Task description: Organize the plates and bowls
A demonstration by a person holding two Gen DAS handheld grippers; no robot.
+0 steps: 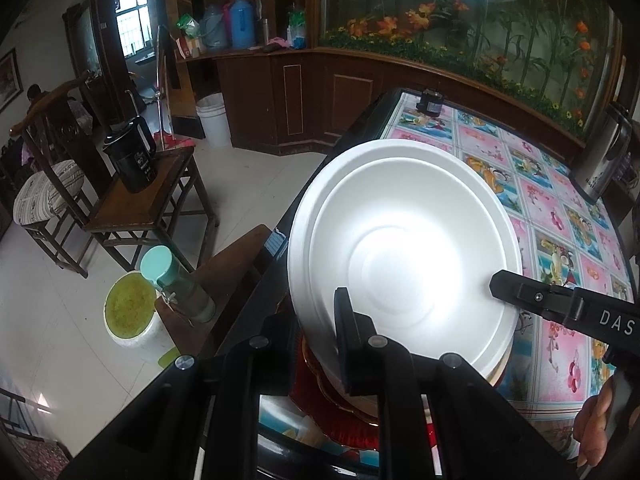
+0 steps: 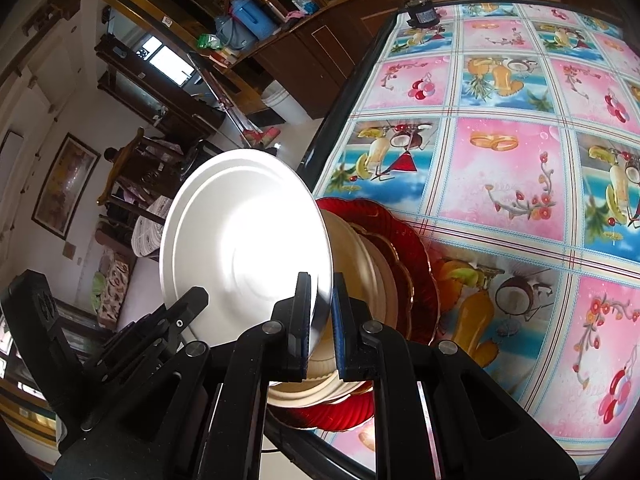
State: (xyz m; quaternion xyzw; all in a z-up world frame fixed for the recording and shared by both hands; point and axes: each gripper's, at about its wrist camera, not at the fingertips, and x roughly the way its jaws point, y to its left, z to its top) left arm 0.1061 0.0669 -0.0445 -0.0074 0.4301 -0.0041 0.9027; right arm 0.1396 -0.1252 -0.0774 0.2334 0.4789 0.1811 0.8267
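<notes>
A white bowl (image 1: 404,240) sits on top of a stack at the table's near left edge; it also shows in the right wrist view (image 2: 240,240). Under it are cream dishes (image 2: 364,264) and a red scalloped plate (image 2: 416,248). My right gripper (image 2: 322,320) is shut on the white bowl's rim, one finger inside and one outside; its fingers (image 1: 552,300) show at the bowl's right rim in the left wrist view. My left gripper (image 1: 348,344) is at the bowl's near rim; one finger (image 1: 344,320) lies inside the bowl, the other is hidden beneath.
The table (image 2: 500,168) has a pink and blue fruit-print cloth. A small black motor (image 2: 420,14) stands at its far corner. A steel kettle (image 1: 604,160) stands at the right. A stool with a black jug (image 1: 130,158) and a green-capped bottle (image 1: 176,284) are left of the table.
</notes>
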